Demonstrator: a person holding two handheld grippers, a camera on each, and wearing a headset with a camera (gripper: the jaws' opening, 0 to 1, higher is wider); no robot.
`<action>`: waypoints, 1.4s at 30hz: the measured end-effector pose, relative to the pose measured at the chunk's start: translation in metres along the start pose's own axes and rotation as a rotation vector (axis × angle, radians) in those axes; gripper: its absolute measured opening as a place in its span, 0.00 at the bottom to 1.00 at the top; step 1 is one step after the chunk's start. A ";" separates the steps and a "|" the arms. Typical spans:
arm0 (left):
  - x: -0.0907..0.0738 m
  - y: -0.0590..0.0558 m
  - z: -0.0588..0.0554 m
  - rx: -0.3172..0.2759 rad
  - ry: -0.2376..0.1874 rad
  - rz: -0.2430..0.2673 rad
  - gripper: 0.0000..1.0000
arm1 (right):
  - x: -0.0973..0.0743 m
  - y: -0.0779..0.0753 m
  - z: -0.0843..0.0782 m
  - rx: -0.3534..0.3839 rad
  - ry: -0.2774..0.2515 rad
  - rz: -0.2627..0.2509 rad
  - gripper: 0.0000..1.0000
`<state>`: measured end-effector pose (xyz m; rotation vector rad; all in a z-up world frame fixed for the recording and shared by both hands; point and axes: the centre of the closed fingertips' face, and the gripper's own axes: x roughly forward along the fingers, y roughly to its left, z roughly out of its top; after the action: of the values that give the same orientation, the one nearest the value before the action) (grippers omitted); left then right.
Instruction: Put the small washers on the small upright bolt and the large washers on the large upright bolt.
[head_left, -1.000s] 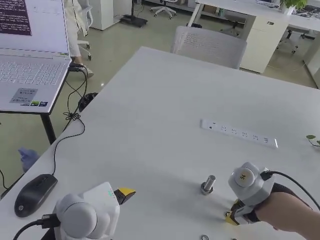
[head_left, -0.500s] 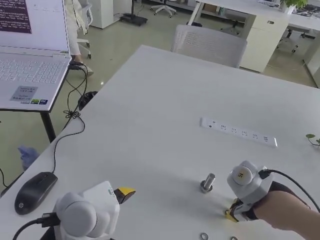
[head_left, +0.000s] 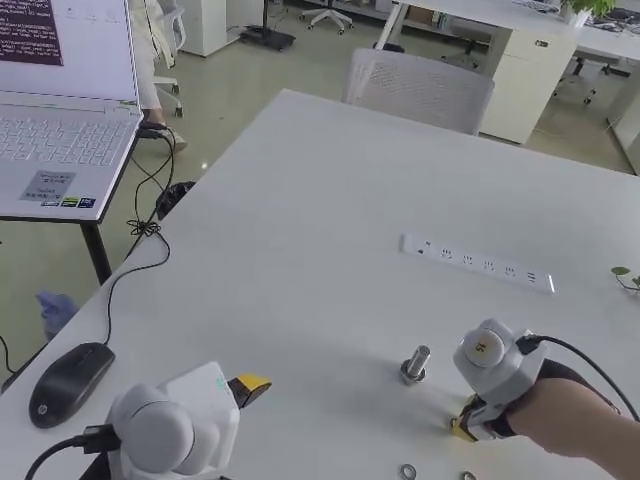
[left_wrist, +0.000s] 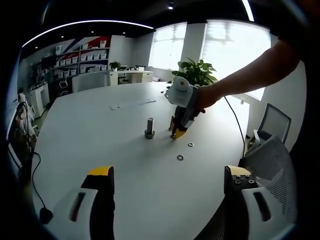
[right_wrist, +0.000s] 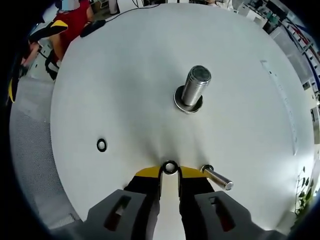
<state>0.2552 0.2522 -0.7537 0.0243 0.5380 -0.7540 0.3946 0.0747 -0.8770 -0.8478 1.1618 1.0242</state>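
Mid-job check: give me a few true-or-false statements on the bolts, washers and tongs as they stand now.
1. The large silver upright bolt stands on the white table. True.
2. The left gripper's tongs are shut. False: they stand wide open, holding nothing.
3. The right gripper's tongs are shut on a metal washer at their tips. True.
4. The long white power strip lies between the two grippers. False: it lies past the large bolt, on the far side.
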 end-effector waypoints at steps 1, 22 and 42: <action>0.000 0.000 0.000 0.000 0.000 0.000 0.91 | 0.000 0.000 0.000 0.004 -0.001 0.000 0.14; 0.003 -0.003 0.006 0.006 -0.017 -0.005 0.91 | -0.021 0.002 -0.004 0.038 -0.024 0.006 0.14; -0.001 -0.001 0.007 0.008 -0.021 0.010 0.91 | -0.053 -0.002 -0.003 0.041 -0.042 -0.012 0.14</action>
<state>0.2574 0.2507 -0.7475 0.0266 0.5148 -0.7462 0.3909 0.0610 -0.8255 -0.7965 1.1373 1.0008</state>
